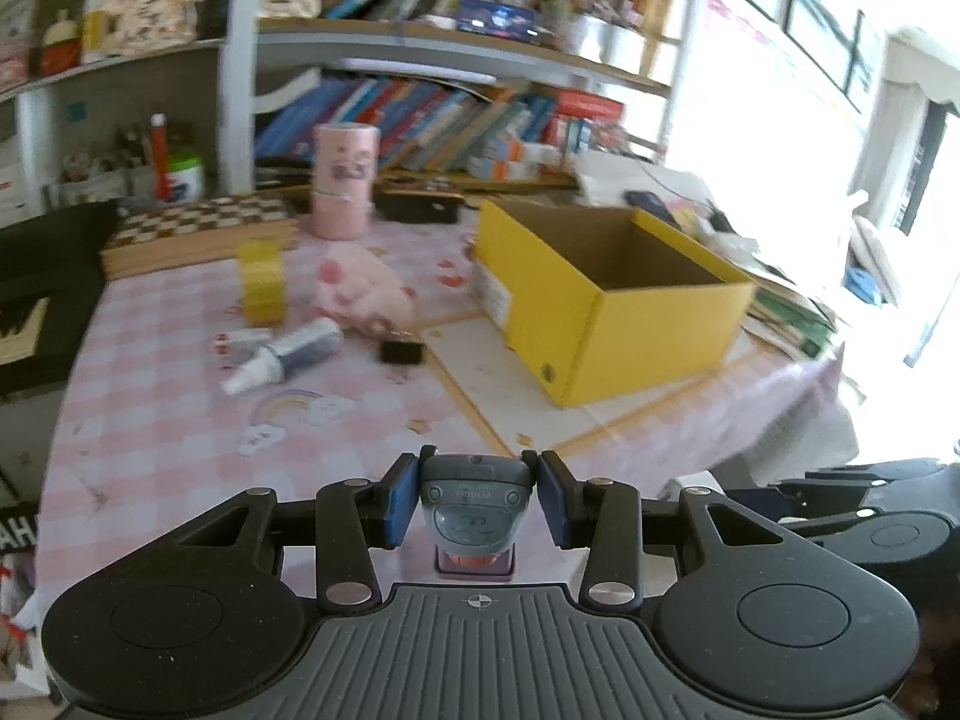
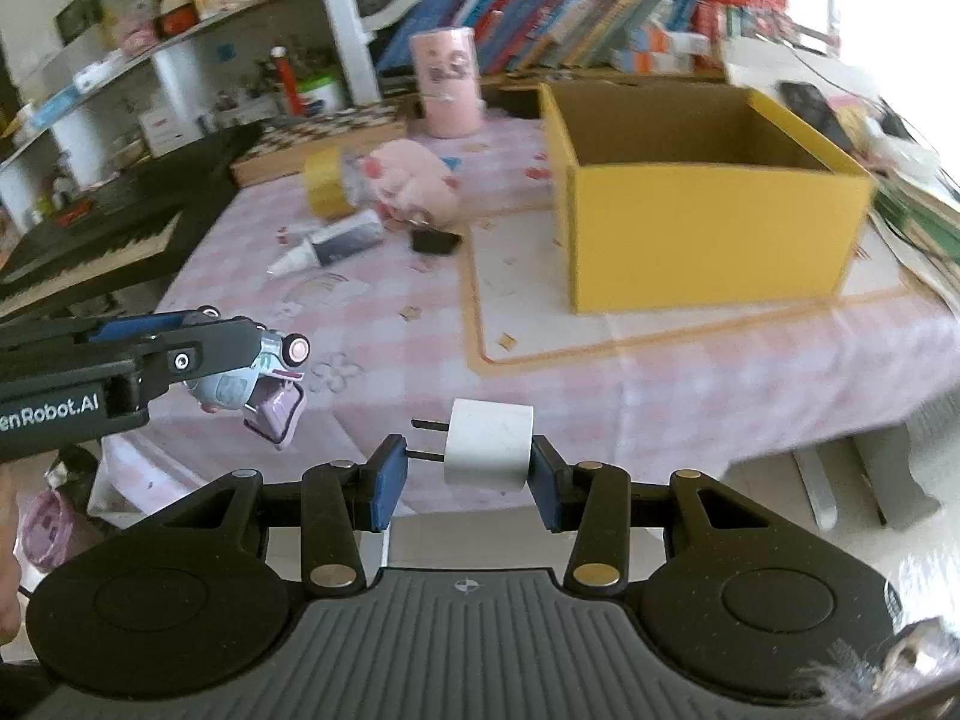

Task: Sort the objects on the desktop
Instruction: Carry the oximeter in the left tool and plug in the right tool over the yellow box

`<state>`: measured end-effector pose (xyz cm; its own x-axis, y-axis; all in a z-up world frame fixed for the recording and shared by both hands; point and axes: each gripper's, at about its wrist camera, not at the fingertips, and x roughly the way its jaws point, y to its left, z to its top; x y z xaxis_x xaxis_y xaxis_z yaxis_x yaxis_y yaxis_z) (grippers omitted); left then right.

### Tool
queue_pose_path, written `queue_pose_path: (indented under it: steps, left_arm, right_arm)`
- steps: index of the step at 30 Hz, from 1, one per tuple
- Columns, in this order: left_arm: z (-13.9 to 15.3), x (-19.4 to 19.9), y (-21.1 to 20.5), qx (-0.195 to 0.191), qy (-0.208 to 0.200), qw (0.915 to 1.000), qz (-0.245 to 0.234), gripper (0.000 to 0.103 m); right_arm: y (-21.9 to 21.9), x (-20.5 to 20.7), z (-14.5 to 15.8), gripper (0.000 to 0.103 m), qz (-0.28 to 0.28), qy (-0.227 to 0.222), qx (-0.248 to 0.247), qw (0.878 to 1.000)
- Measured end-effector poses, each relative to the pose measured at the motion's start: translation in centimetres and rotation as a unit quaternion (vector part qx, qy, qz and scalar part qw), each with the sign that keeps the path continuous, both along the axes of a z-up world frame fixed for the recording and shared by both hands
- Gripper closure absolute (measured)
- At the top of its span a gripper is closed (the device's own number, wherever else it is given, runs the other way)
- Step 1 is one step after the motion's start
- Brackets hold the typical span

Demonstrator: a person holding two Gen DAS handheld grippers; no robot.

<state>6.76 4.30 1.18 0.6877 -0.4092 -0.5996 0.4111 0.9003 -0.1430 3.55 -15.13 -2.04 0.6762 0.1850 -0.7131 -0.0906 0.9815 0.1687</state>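
Note:
My left gripper (image 1: 477, 501) is shut on a small grey toy car (image 1: 476, 510) and holds it above the near part of the pink checked table (image 1: 180, 420). The car and the left gripper also show in the right wrist view (image 2: 264, 378). My right gripper (image 2: 468, 474) is shut on a white plug adapter (image 2: 489, 450), its prongs pointing left, near the table's front edge. An open yellow box (image 1: 606, 294) stands on the right of the table, also in the right wrist view (image 2: 708, 204).
On the table lie a pink plush toy (image 1: 360, 288), a grey-and-white bottle (image 1: 288, 354), a yellow tape roll (image 1: 261, 282), a small black object (image 1: 402, 353) and a pink cylinder (image 1: 345, 180). A chessboard (image 1: 198, 228), keyboard (image 2: 96, 240) and bookshelves stand behind.

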Motion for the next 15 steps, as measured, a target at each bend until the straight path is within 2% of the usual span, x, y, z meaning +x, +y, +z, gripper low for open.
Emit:
queue_pose_path:
  steps: [15]
  left_arm:
    - [-0.3, 0.2, -4.8, 0.005, -0.001, 0.9955, -0.095, 0.062]
  right_arm:
    - [-3.8, -2.3, -0.3, 0.062, -0.088, 0.016, 0.001, 0.996]
